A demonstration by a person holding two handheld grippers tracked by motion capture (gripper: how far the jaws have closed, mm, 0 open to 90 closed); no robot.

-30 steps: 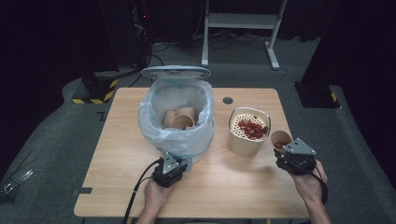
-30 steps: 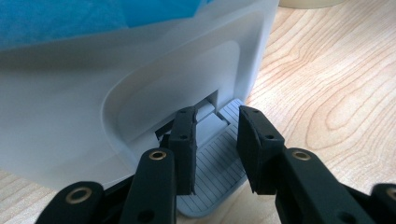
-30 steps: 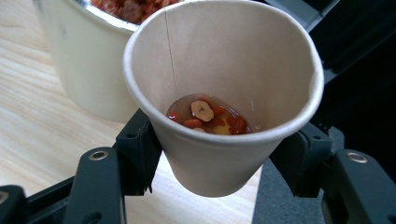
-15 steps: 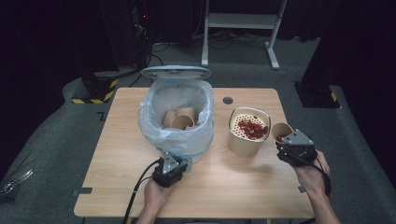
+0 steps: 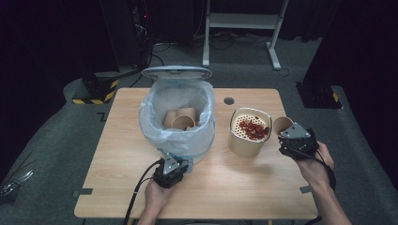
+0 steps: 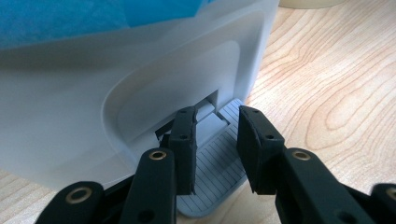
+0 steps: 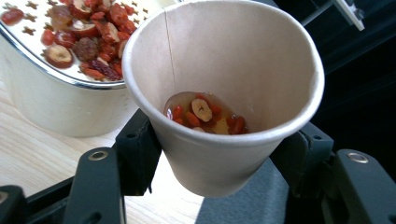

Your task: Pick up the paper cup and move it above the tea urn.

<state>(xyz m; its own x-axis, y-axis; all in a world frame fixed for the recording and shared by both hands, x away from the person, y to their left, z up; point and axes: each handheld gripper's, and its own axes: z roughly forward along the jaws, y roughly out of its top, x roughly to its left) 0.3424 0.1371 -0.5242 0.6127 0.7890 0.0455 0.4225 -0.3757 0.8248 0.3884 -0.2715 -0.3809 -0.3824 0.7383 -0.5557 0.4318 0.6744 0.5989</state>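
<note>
A white pedal bin (image 5: 178, 133) lined with a clear bag stands mid-table with its lid (image 5: 176, 72) up and paper cups (image 5: 180, 119) inside. My left gripper (image 5: 175, 162) sits at its base. In the left gripper view its jaws (image 6: 212, 121) are drawn close together and rest on the grey ribbed pedal (image 6: 219, 172). My right gripper (image 5: 287, 133) is shut on a paper cup (image 5: 281, 123), held just right of the cream strainer pot (image 5: 246, 140). The cup (image 7: 224, 70) holds a little liquid with red berries. Fruit bits lie on the pot's perforated top (image 7: 70, 42).
The wooden table (image 5: 234, 187) has a small round hole (image 5: 228, 101) behind the pot. The left gripper's black cable (image 5: 138, 187) trails to the front edge. On the floor stand a yellow-black striped base (image 5: 96, 93) and a white desk frame (image 5: 244, 23).
My right gripper has lifted the paper cup a little and brought it closer to the strainer pot. The left gripper and the bin have stayed put.
</note>
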